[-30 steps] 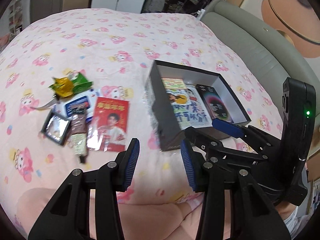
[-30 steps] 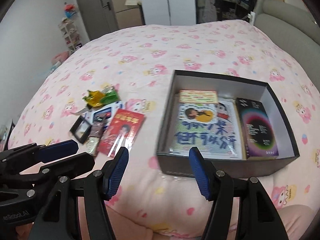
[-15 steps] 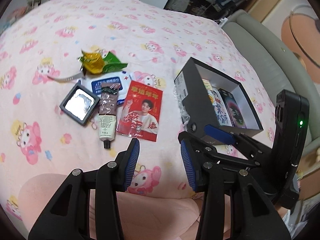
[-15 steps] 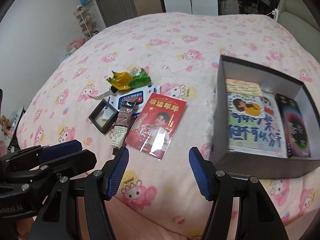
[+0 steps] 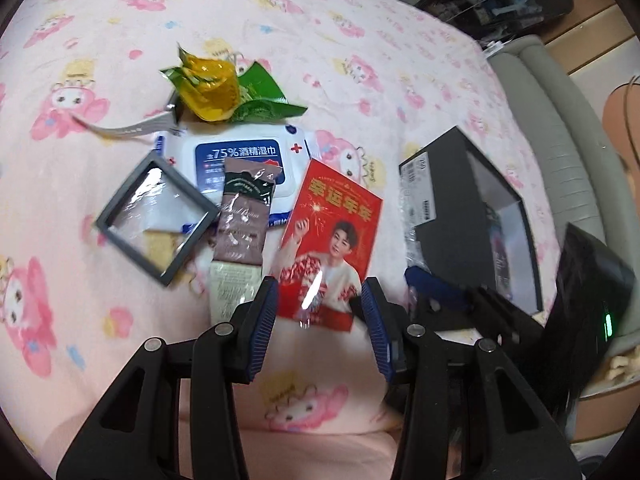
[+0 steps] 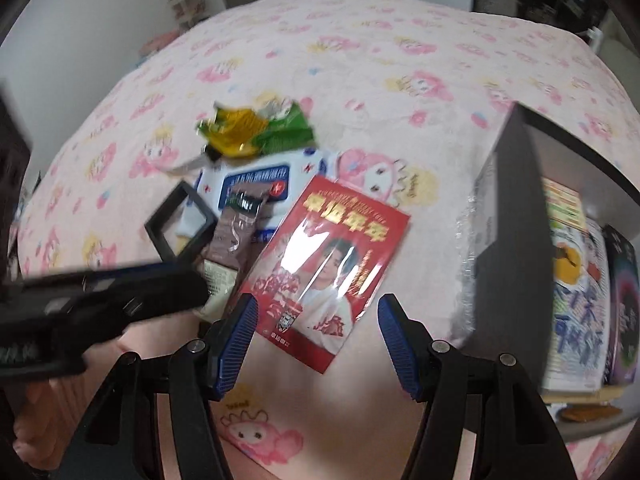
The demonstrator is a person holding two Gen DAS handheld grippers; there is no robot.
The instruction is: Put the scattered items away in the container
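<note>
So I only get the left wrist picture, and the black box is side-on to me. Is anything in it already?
Observer: Yes. The right wrist view looks into the black box: a booklet with blue scribbled lettering lies inside.
Operator: Only that?
Observer: No, a dark pack with a purple ring lies beside it.
Operator: Is the other gripper holding anything?
Observer: No, the right gripper is open, pointing down at the red envelope.

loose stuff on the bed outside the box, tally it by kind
Wrappers, green and yellow: 1 crumpled bunch
Wet wipes pack: 1
Square frame case: 1
Brown tube: 1
Red photo card: 1
Grey strip: 1
Total: 6 loose items beside the black box
</note>
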